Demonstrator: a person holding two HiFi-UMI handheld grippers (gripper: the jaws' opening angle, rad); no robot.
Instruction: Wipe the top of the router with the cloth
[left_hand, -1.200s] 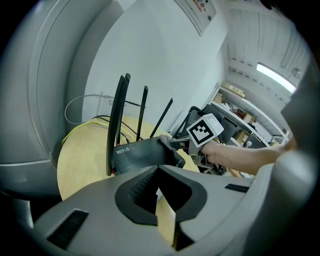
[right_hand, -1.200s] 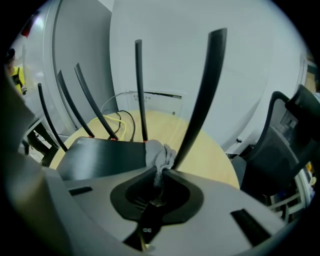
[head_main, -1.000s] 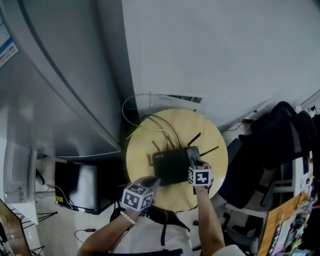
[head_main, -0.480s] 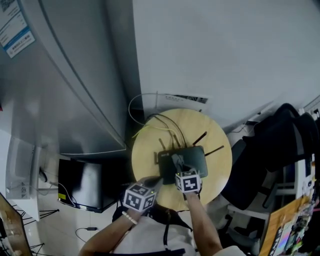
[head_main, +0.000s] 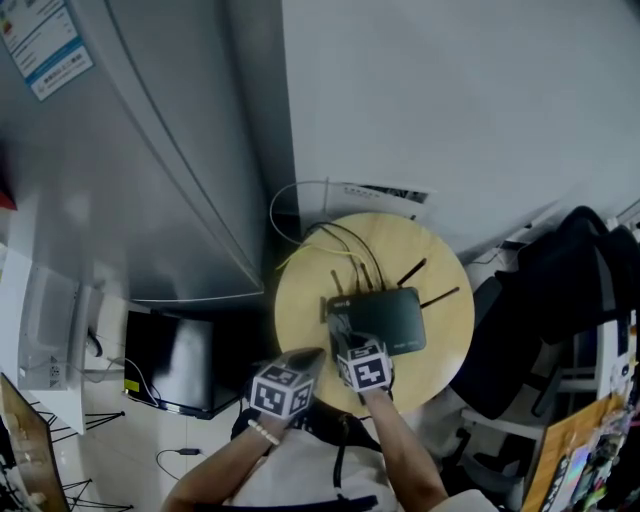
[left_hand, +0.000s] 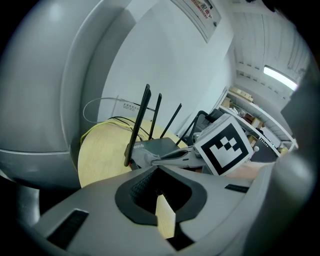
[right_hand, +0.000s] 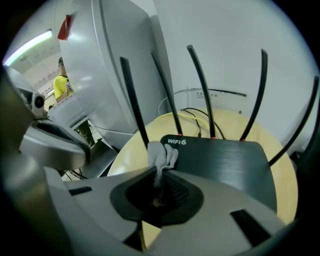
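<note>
A black router (head_main: 385, 318) with several upright antennas lies on a round wooden table (head_main: 300, 300). My right gripper (head_main: 342, 340) is shut on a small grey cloth (head_main: 338, 328), which rests on the router's front left corner. In the right gripper view the cloth (right_hand: 162, 155) bunches out of the right gripper (right_hand: 159, 175) beside the WIFI 6 print on the router (right_hand: 225, 160). My left gripper (head_main: 310, 358) hangs over the table's front edge, left of the router, and is shut with nothing in it. The left gripper (left_hand: 159, 172) looks towards the router (left_hand: 157, 146) and the cloth (left_hand: 142, 159).
A tall grey fridge (head_main: 150, 150) stands left of the table. Yellow and black cables (head_main: 330, 240) run off the table's back towards the white wall. A black chair with a bag (head_main: 560, 290) is at the right. A dark box (head_main: 170, 360) sits on the floor at the left.
My right gripper has slid the cloth leftwards across the router, from its right front corner to its left front corner. The left gripper has stayed by the table's front edge.
</note>
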